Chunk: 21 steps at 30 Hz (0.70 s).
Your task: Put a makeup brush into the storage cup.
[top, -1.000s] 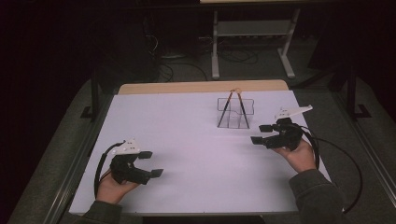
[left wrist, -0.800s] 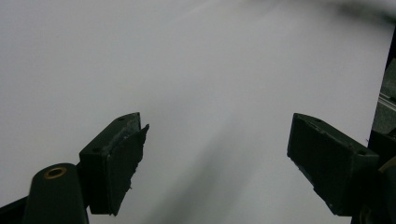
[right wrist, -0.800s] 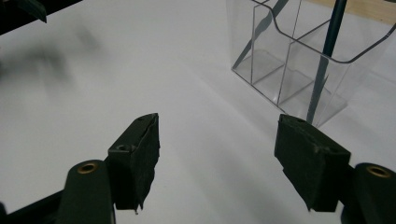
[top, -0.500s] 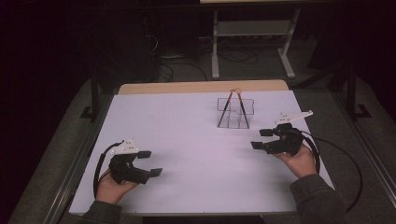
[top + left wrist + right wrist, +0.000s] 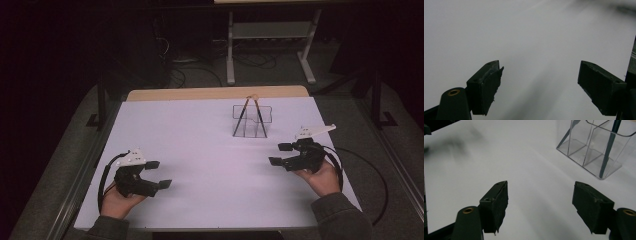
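A clear holder [image 5: 252, 121] with pencils [image 5: 241, 119] stands far right on the table [image 5: 200, 150].

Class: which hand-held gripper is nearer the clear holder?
Right. The right hand-held gripper is just right of and below the clear holder; the left hand-held gripper sits far across the table.

Clear glossy plastic holder [image 5: 596, 152]; matt white tabletop [image 5: 200, 150].

The white counter [image 5: 210, 145] is glowing brightly while the surrounding room is sitting dark; its far edge is blurring in both gripper views.
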### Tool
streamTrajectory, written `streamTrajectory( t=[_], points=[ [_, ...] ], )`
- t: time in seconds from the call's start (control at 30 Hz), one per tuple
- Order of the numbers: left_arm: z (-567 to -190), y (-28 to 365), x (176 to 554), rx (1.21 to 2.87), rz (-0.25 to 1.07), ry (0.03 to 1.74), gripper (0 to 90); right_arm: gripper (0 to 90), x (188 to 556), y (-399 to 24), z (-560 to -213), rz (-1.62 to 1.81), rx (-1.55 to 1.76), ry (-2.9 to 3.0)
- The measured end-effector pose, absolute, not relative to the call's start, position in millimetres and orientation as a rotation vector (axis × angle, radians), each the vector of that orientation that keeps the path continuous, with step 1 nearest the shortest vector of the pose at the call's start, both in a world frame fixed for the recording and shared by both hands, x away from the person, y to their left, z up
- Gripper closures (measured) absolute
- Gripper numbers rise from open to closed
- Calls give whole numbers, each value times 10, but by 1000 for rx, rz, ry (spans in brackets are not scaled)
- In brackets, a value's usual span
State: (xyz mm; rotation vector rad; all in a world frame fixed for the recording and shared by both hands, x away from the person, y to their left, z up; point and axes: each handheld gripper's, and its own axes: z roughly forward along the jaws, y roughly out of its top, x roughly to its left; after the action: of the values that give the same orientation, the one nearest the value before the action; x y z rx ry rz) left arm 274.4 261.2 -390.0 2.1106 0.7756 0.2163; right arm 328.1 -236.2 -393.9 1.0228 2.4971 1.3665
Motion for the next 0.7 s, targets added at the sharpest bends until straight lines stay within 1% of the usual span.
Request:
streamTrajectory(
  t=[0.7],
  points=[
    [-3913,2605,2729,2111,213,781,173,265,3084,-2424,-4041,1391,1042,2481]
  ],
)
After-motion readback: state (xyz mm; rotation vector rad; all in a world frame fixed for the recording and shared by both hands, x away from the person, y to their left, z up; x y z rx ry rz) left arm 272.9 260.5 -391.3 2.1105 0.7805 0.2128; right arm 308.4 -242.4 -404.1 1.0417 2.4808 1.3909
